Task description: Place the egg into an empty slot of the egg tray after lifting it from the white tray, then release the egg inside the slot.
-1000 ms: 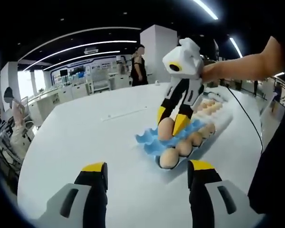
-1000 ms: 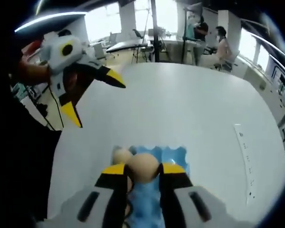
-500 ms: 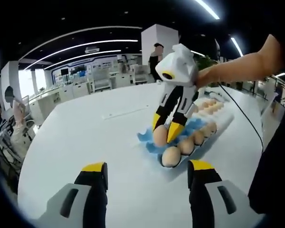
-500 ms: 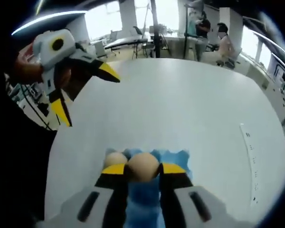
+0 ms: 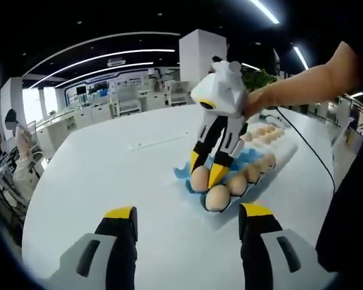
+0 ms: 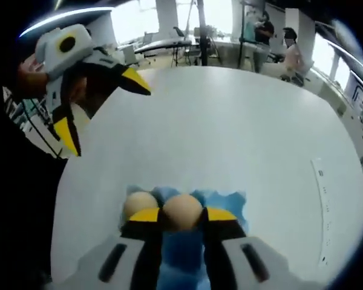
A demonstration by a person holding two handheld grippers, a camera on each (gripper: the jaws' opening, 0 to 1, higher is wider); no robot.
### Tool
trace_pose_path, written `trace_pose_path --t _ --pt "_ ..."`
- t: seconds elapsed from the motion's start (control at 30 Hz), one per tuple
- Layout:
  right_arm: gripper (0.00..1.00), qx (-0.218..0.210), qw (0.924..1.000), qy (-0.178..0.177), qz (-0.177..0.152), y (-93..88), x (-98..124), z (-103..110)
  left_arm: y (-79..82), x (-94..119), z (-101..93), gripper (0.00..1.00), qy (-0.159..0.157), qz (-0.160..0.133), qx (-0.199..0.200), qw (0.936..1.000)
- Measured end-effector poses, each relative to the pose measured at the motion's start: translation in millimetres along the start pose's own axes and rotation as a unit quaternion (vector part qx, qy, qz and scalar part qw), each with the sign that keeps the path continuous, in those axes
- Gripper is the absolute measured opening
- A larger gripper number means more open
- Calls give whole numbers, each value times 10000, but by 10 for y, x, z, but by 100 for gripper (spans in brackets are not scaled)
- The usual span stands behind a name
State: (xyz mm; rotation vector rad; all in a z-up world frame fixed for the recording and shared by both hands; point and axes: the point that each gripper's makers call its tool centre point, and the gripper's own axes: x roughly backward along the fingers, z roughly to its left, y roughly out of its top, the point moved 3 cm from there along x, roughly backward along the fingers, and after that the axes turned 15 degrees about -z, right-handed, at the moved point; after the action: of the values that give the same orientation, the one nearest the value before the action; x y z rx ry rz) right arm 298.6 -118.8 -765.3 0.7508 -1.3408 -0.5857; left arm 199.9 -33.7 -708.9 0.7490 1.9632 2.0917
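Observation:
In the right gripper view my right gripper is shut on a tan egg, low over the near end of the blue egg tray. Another egg sits in a slot just left of it. The left gripper view shows that same right gripper coming in from the right, its yellow tips around the egg at the tray's front corner, with several eggs in the row beside it. My left gripper stands open over the bare white table.
Behind the blue tray lies a white tray with more eggs. A person's arm holds the right gripper. The other gripper hangs open at the upper left of the right gripper view. Desks and people stand beyond the table.
The right gripper has carried the egg lower and toward the front corner of the blue tray. The left gripper has stayed open and still.

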Motion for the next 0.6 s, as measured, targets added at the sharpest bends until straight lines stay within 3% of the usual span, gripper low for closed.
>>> trace_pose_path --t 0.3,0.6 --pt "26 31 9999 53 143 -24 -76 -21 -40 17 23 69 16 57 -20 10000" --pt "27 -40 9999 95 53 -39 -61 -26 -54 3 17 68 -18 83 -23 10000"
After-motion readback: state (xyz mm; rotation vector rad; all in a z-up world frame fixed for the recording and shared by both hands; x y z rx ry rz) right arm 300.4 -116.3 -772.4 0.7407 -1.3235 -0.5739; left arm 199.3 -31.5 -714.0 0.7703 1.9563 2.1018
